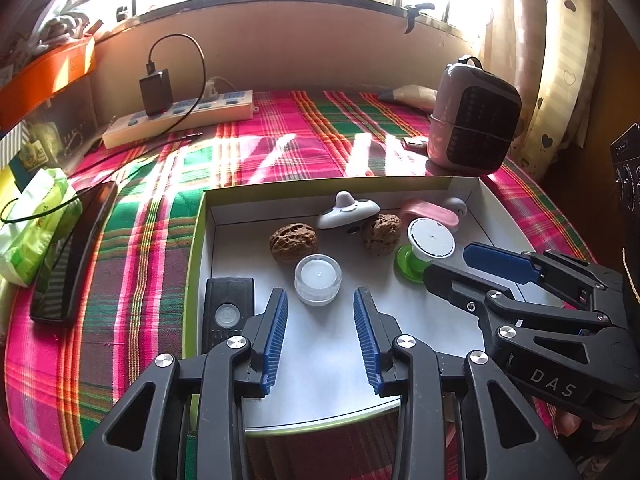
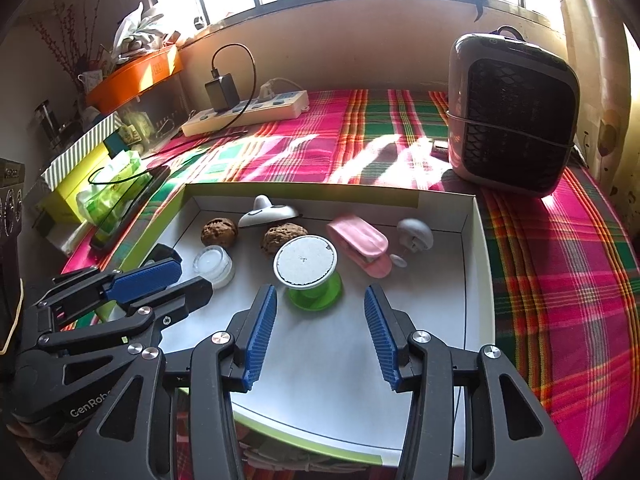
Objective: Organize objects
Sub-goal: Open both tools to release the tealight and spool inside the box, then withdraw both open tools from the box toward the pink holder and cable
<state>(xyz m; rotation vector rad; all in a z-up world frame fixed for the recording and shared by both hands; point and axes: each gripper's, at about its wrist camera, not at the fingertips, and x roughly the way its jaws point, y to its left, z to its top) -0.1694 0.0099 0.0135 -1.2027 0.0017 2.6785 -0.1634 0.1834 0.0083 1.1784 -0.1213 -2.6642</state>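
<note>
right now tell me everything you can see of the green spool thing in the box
The spool has a glossy green plastic base flange, a short green core and a wider white top disc with a tiny centre mark. It stands slightly tilted on the floor of the white box, apart from the nearest walnut. The open right tool hovers before it, not touching.

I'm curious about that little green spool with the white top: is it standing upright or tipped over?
Upright. The green spool stands on its green base on the tray floor, its round white top facing up.
</note>
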